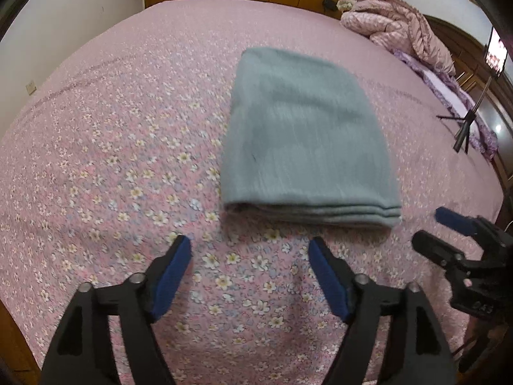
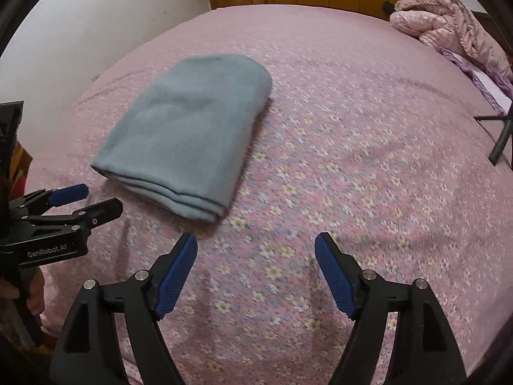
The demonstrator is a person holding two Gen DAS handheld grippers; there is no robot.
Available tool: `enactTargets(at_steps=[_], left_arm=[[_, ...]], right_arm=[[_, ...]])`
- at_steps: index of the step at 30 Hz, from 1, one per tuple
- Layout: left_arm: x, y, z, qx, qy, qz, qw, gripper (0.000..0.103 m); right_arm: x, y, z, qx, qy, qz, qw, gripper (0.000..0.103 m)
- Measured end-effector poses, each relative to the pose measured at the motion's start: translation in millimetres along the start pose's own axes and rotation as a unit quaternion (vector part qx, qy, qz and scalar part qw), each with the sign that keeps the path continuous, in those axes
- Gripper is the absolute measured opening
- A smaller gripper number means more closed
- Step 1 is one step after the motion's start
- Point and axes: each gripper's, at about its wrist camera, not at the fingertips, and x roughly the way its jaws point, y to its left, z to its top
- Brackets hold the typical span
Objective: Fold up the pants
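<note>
The pants (image 1: 304, 134) lie on the bed (image 1: 112, 147) as a flat layered bundle, just ahead of the left claw (image 1: 250, 253) and ahead and to the left of the right claw (image 2: 256, 250); both claws stand apart with nothing between the pads. The folding looks finished, so I'd judge the next move is simply to draw clear. The bundle's long axis runs away from the claws, stacked edges nearest them.
</note>
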Motion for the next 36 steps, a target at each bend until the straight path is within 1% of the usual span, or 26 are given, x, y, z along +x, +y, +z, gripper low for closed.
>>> enactTargets(at_steps=[1, 3, 5, 7, 9, 11, 17, 22, 33, 36], left_arm=[[3, -3, -1, 0.002, 0.001, 0.010, 0.9999, 0.086], [9, -10, -2, 0.009, 0.003, 0.022, 0.9997, 0.087], [14, -14, -2, 0.012, 0.008, 0.029, 0.9995, 0.089], [21, -16, -5, 0.013, 0.018, 0.037, 0.9991, 0.091], [23, -19, -6, 0.016, 0.016, 0.043, 0.9988, 0.093], [26, -24, -3, 0.013, 0.015, 0.043, 0.9989, 0.097], [29, -31, -4, 0.012, 0.014, 0.047, 0.9987, 0.102], [30, -31, -7, 0.013, 0.012, 0.048, 0.9987, 0.103], [30, -37, -11, 0.010, 0.012, 0.048, 0.9987, 0.103], [31, -32, -11, 0.010, 0.011, 0.047, 0.9988, 0.103]], right_arm=[[3, -2, -2, 0.002, 0.003, -0.002, 1.000, 0.077], [10, -2, -7, 0.004, 0.014, -0.006, 1.000, 0.078], [23, -5, -11, 0.009, 0.035, -0.011, 0.999, 0.078], [26, -5, -13, 0.007, 0.023, -0.018, 1.000, 0.080], [28, -3, -13, 0.006, 0.021, -0.021, 1.000, 0.082], [28, -2, -14, 0.008, 0.016, -0.022, 1.000, 0.084], [31, 3, -13, 0.006, 0.007, -0.027, 1.000, 0.089], [35, 10, -13, 0.003, 0.004, -0.031, 1.000, 0.092], [34, 9, -13, 0.010, 0.000, -0.025, 1.000, 0.093], [34, 8, -12, 0.010, -0.001, -0.025, 1.000, 0.094]])
